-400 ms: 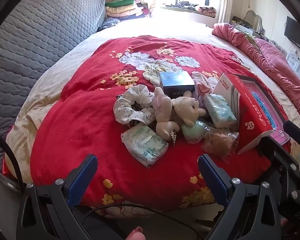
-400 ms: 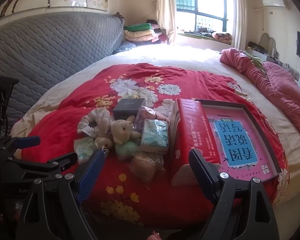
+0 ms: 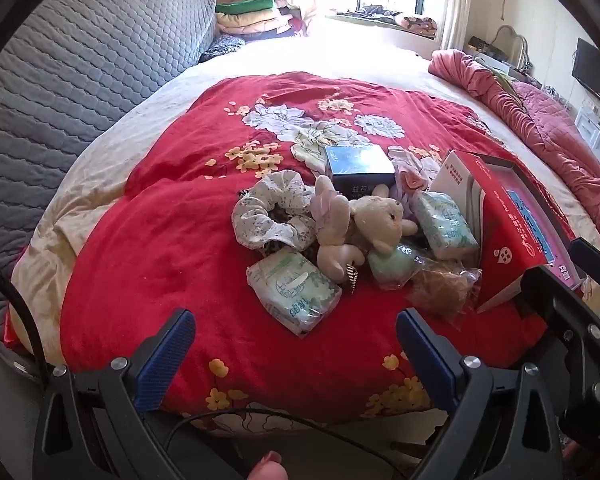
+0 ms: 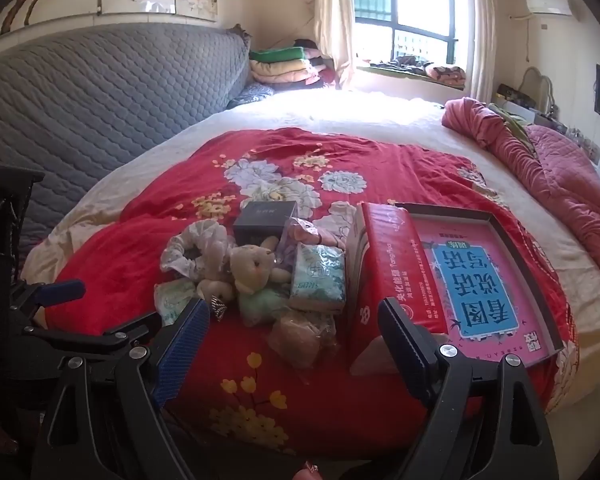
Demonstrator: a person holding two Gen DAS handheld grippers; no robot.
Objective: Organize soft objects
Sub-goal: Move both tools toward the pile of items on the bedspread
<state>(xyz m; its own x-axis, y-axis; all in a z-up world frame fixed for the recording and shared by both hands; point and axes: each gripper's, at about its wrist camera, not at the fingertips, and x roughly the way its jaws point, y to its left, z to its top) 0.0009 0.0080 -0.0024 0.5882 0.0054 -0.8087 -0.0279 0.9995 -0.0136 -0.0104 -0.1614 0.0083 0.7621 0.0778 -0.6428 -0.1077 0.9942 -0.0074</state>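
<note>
Both the left gripper [image 3: 296, 354] and right gripper [image 4: 292, 344] hover with jaws released, empty. Just beyond them, a heap of soft toys [image 3: 360, 220] and tissue packs [image 3: 294, 294] lies on a red floral blanket [image 3: 172, 240] covering the bed [image 4: 380, 112], grey padded headboard [image 4: 100, 92] left, window [image 4: 404, 4] behind.

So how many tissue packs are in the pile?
2: one tissue pack at the pile's near left edge, another against the red box. More may be hidden underneath.
</note>
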